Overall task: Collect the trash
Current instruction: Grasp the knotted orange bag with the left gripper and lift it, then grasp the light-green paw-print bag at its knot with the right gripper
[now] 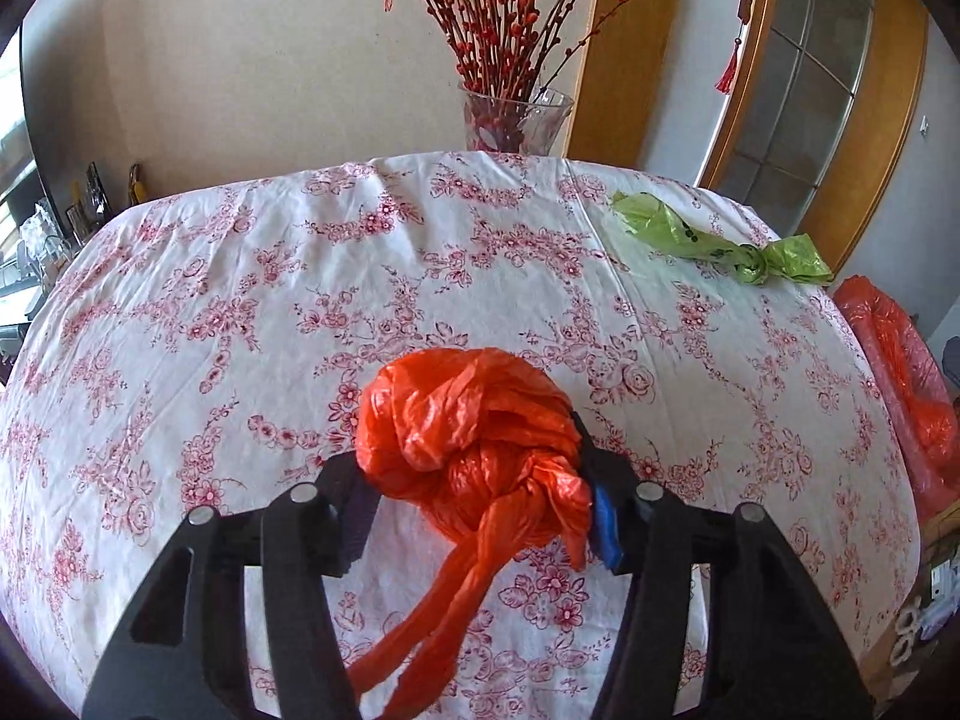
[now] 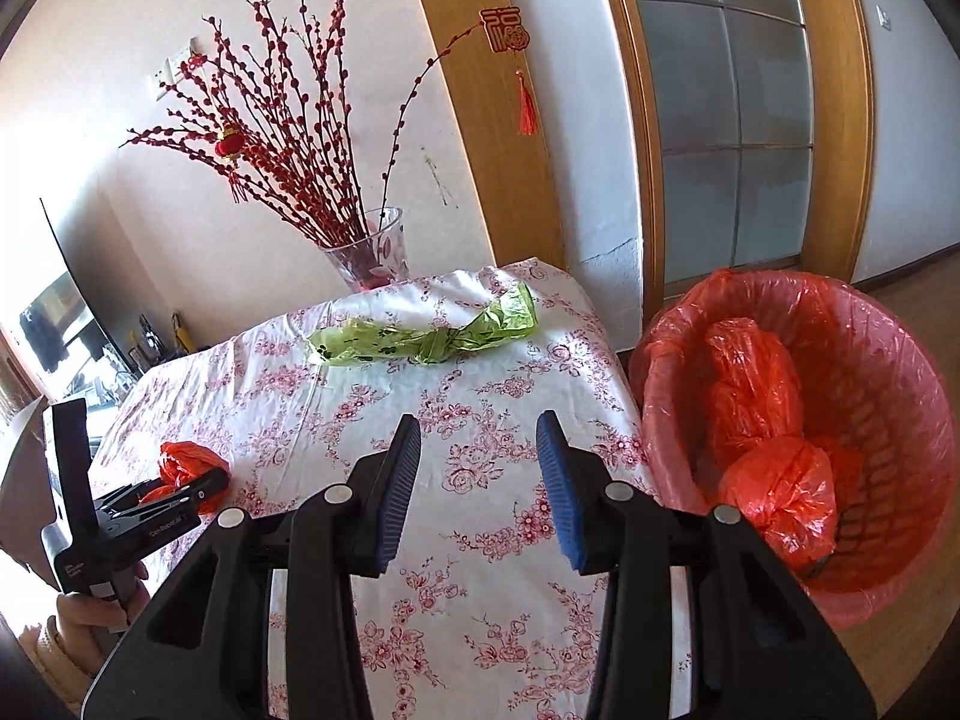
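A knotted orange plastic bag point(image 1: 474, 438) sits between the fingers of my left gripper point(image 1: 474, 480), which is shut on it just above the floral tablecloth point(image 1: 240, 312); its twisted tails hang toward the camera. In the right wrist view the same bag point(image 2: 186, 462) shows at the left in the left gripper point(image 2: 207, 489). A knotted green plastic bag point(image 1: 714, 243) lies at the far right of the table, also in the right wrist view point(image 2: 420, 336). My right gripper point(image 2: 480, 468) is open and empty over the table's right side.
A bin lined with a red bag point(image 2: 888, 420) stands right of the table and holds orange knotted bags point(image 2: 780, 492); its liner shows in the left wrist view point(image 1: 900, 372). A glass vase of red branches point(image 1: 516, 120) stands at the table's far edge. A wooden-framed glass door point(image 2: 726, 138) is behind.
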{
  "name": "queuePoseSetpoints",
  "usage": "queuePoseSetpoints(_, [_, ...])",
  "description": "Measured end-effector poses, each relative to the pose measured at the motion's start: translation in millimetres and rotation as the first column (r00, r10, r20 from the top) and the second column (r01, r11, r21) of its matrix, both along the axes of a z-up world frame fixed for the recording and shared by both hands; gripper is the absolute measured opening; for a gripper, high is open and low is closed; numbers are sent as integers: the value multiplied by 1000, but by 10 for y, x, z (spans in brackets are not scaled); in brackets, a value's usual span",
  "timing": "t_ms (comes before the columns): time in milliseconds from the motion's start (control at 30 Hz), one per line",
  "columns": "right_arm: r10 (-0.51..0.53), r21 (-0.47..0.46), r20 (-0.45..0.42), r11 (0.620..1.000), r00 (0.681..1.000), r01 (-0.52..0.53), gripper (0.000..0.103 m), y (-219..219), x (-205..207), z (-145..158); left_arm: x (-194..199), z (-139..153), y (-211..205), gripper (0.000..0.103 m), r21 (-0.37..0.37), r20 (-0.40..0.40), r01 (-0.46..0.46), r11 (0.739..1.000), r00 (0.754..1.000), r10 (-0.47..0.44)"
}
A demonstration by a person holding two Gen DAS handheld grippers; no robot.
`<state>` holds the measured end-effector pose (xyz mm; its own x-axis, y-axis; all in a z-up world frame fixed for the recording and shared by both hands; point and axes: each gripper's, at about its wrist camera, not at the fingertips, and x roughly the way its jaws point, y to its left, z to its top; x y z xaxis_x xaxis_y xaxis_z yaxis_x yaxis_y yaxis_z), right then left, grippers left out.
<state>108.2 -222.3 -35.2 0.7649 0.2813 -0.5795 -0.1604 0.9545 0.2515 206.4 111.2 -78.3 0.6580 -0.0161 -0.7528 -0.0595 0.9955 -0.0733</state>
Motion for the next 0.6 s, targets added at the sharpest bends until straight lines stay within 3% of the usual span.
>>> queuePoseSetpoints(400, [42, -41, -23, 998, 999, -43, 41, 430, 524, -102, 125, 239, 328, 52, 50, 66, -70, 996, 996, 67])
queuePoseSetpoints(600, [52, -118, -18, 992, 998, -54, 41, 742, 928, -236, 216, 314, 441, 52, 55, 90, -77, 996, 993, 72])
